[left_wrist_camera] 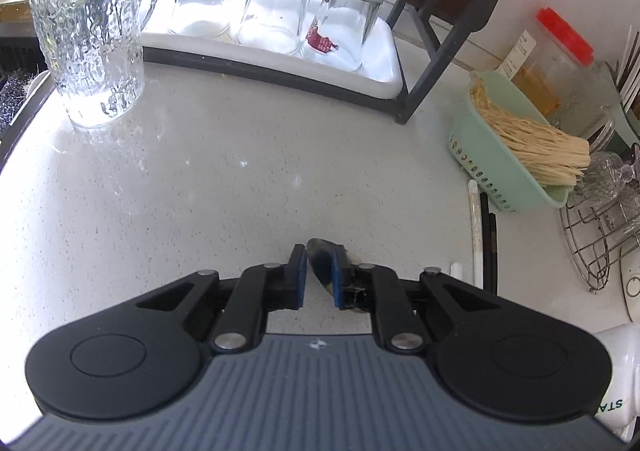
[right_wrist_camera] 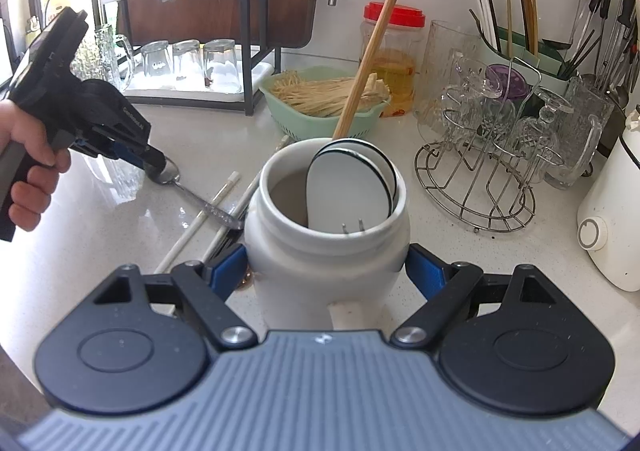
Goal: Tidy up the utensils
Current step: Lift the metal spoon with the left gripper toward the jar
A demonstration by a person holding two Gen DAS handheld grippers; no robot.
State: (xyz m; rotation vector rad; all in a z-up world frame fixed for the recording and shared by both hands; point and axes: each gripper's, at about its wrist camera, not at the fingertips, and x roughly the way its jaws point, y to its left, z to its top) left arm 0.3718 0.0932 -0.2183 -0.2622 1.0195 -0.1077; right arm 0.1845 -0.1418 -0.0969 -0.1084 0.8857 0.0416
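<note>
Only the green letters "STA", cut off at my picture's edge, on the white jar [left_wrist_camera: 618,375].

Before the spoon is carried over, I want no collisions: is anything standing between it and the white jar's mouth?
Nothing visible stands in that path. The spoon, pinched at its bowl by the left gripper, lies on bare counter left of the jar; only flat chopsticks lie between.

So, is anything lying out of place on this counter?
Yes. A metal spoon and white chopsticks lie loose on the counter beside the white jar, not inside it. The left gripper is pinching the spoon's bowl. Nothing looks spilled or broken.
</note>
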